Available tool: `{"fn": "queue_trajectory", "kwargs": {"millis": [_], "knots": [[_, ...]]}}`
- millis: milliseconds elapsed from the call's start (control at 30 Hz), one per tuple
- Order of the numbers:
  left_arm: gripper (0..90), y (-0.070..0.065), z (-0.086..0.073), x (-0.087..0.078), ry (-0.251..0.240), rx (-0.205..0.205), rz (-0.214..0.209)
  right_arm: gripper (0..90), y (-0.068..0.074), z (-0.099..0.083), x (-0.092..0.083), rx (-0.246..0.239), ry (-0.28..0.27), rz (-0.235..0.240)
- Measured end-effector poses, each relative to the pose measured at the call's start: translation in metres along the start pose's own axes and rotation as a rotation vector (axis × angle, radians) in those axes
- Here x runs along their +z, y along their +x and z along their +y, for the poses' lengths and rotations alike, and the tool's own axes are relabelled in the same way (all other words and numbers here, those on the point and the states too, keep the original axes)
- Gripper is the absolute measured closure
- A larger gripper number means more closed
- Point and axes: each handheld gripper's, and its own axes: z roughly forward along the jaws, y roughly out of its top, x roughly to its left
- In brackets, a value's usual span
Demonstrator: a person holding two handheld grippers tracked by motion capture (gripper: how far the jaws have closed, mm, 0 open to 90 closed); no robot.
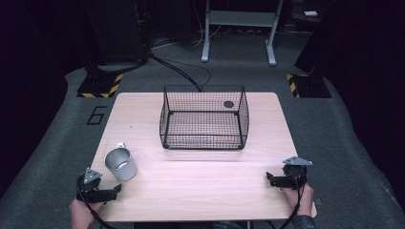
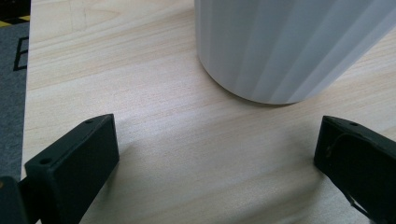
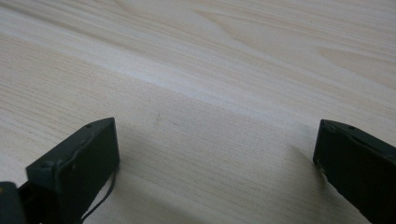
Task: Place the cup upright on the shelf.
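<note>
- Your left gripper (image 1: 114,190) rests at the near left corner of the table (image 1: 200,186), jaws wide apart and holding nothing.
- The cup (image 1: 121,163) stands upright just beyond it, apart from the jaws.
- Your right gripper (image 1: 270,179) at the near right also stands wide and empty.
- The basket (image 1: 204,117) sits farther back, in the middle.

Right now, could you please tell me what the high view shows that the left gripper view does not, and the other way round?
High view alone: the wire basket at mid-table, standing empty, the right tongs open at the near right edge, and the cup's open mouth and small handle. Left gripper view alone: a close look at the left tongs, open, with bare wood between them and the cup just ahead, untouched. Both share the metal cup and the wooden table.
</note>
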Motion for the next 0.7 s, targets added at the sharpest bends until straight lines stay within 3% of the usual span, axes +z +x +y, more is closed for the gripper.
{"fn": "queue_trajectory", "kwargs": {"millis": [433,700], "knots": [[0.0,-0.0016,-0.0001,0.0009,-0.011,-0.027,0.024,0.0,-0.0002,0.0004,0.0004,0.007,0.002,-0.001],[0.2,-0.0026,0.0026,-0.0025,-0.013,-0.041,-0.015,0.4,-0.0007,0.0003,0.0001,0.005,0.004,0.001]]}}
